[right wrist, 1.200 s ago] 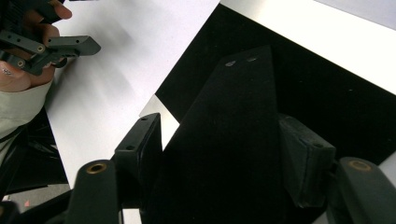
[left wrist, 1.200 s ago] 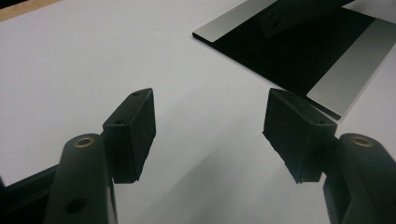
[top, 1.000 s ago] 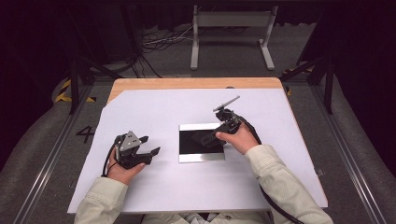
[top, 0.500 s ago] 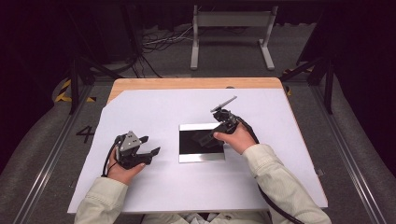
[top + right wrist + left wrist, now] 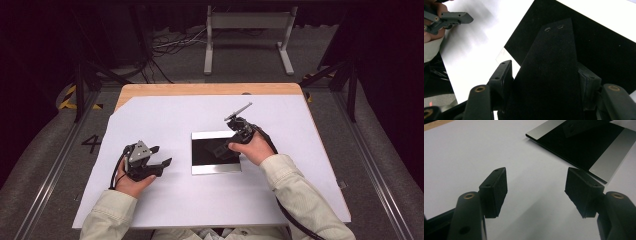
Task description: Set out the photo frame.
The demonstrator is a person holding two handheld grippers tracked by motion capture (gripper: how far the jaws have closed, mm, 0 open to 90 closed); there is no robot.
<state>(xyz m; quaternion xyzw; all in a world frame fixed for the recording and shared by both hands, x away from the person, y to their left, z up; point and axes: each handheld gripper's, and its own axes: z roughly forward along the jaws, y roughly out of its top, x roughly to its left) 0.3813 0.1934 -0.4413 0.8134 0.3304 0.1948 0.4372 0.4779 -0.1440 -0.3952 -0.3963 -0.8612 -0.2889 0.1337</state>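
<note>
A: White paper point(image 5: 200, 195) covers most of the table point(image 5: 210, 89), whose bare wood shows along the far edge. How many tools do you count?

B: Two. Nearest, the left gripper point(image 5: 156, 165) sits in the left hand point(image 5: 131, 181), low over the paper, jaws spread wide with nothing between them. In the left gripper view only bare paper lies between its pads point(image 5: 496, 190).

A: And the right one?

B: The right gripper point(image 5: 223, 151), in the right hand point(image 5: 255, 149), is clenched on a flat black wedge point(image 5: 551, 75) with two small holes near its narrow end. It hangs over the one plate point(image 5: 216, 152), a black rectangle with silver strips on its near and far edges, lying at the middle of the paper, just right of the left gripper.

A: Anything in the way?

B: The right hand and its tool hide the plate's right side. In the right gripper view the wedge blocks most of the plate.

A: Any writing?

B: One figure, a "4" point(image 5: 92, 144), on the floor left of the table. Farther off, a grey stand point(image 5: 247, 25) and loose cables point(image 5: 172, 42) lie beyond the table.
</note>
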